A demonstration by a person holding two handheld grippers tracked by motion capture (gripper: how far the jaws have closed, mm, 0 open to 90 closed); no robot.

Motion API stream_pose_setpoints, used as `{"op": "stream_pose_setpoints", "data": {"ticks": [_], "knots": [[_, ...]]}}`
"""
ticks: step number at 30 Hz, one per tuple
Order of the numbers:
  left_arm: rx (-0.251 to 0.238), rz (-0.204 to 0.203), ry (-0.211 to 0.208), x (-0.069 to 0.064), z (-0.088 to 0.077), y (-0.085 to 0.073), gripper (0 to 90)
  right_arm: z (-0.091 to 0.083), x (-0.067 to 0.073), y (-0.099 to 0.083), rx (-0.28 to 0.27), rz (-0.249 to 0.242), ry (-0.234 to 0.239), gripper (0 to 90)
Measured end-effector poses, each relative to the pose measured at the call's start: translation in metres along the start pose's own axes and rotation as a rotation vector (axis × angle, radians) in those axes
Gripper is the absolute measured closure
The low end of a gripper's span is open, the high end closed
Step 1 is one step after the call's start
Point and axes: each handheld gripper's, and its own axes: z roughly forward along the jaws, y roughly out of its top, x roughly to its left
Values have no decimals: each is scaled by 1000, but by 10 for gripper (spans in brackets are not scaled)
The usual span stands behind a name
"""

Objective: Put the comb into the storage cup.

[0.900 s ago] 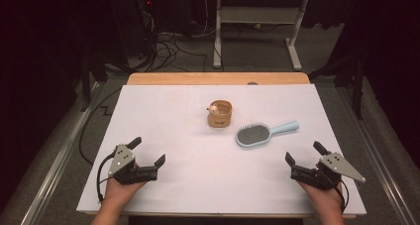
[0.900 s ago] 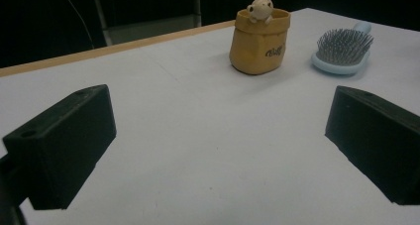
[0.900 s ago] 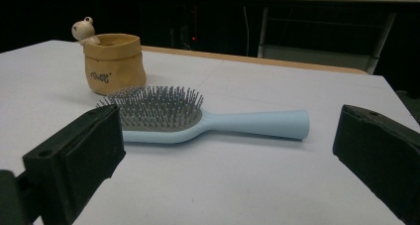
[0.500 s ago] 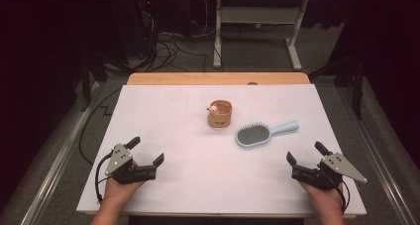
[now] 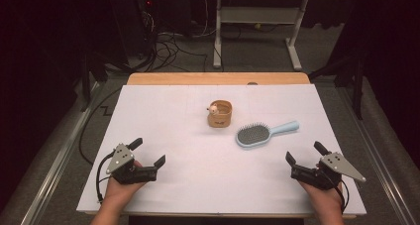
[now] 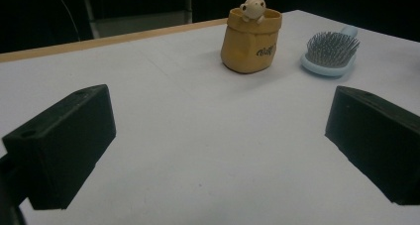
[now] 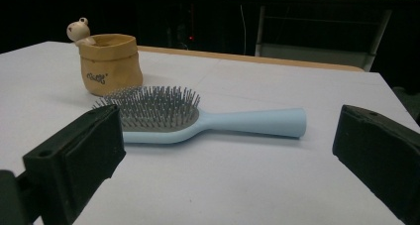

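A light blue hairbrush [image 5: 262, 134] lies bristles up on the white table cover, right of centre, handle pointing right and away. Beside it to the left stands a tan sack-shaped cup [image 5: 220, 113] with a small bear figure on its rim. My left gripper [image 5: 146, 152] rests near the front left edge, open, nothing between its jaws; its view looks toward the cup [image 6: 251, 39] and the brush [image 6: 331, 53]. My right gripper [image 5: 306, 153] rests near the front right, open and holding nothing; its view faces the brush [image 7: 198, 117], with the cup [image 7: 110, 63] behind.
The white cover [image 5: 178, 116] spreads over a wooden table whose far edge [image 5: 218, 78] shows bare. Beyond the table stand a white desk frame [image 5: 257, 31] and loose cables [image 5: 168, 49] on a dark floor.
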Motion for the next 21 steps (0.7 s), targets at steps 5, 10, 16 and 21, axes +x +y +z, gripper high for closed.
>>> {"op": "stream_pose_setpoints", "data": {"ticks": [5,10,16,21], "knots": [[-6,8,3,0,0,0,0,4,-1,1,27,6,-6,80],[-10,8,-3,0,0,-1,0,15,-3,7,69,23,-17,210],[-11,21,-20,-1,1,-2,0,31,-3,13,102,-1,-33,442],[-23,35,-36,-2,1,-2,0,44,-2,21,131,-12,-37,636]]}}
